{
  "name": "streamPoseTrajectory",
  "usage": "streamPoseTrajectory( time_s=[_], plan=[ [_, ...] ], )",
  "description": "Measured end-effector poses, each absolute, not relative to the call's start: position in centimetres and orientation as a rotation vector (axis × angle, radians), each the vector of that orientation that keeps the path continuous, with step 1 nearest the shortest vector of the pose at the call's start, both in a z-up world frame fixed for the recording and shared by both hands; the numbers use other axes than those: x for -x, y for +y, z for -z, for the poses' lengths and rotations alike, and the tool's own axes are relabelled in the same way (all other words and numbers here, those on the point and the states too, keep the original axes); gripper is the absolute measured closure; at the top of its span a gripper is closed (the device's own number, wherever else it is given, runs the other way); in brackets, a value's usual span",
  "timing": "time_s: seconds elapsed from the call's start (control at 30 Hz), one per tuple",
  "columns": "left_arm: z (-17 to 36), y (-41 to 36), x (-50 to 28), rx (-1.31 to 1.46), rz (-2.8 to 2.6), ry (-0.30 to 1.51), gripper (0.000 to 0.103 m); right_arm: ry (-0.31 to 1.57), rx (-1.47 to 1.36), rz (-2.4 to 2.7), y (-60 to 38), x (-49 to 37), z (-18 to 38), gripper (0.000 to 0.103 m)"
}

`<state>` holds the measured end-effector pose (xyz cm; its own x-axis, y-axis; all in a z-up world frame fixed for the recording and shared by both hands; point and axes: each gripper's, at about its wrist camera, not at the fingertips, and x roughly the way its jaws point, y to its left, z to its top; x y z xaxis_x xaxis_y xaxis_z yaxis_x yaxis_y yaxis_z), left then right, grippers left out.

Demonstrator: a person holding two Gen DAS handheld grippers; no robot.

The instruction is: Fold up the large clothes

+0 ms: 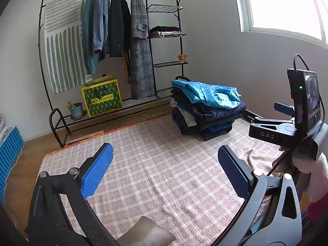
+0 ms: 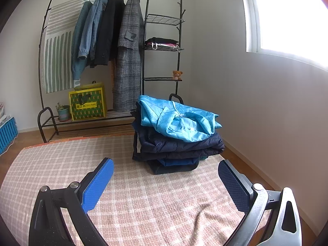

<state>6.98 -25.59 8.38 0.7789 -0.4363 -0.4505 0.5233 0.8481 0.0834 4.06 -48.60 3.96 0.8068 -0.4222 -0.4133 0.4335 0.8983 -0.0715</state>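
Both grippers, left gripper [image 1: 164, 170] and right gripper [image 2: 166, 184], hover wide open and empty over the checked blanket [image 2: 61, 170]. Far right on it sits the clothes pile [image 2: 176, 141]; its top blue shirt [image 2: 178, 121] looks light, soft and floppy, probably best pinched at the collar or shoulders.

— Where's the pile [image 2: 176, 135]?
— At the blanket's [image 2: 143, 194] far right corner, stacked flat.
— What's in it?
— Folded dark navy clothes, with a rumpled light blue shirt [image 2: 180, 121] on top.

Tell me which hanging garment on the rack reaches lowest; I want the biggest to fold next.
The grey plaid coat, rightmost on the rail. Its hem drops near the bottom shelf, while the denim jackets and black jacket end far higher.
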Motion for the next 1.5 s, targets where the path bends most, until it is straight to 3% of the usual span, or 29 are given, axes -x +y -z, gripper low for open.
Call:
streamPoseTrajectory(
  time_s=[1.5],
  plan=[
    [-8.58, -25.85, -6.53, -0.205, 0.515, 0.434, 0.0, 0.454, -0.03, 0.446, -48.06, -3.8, -3.55, 0.0]
  ],
)
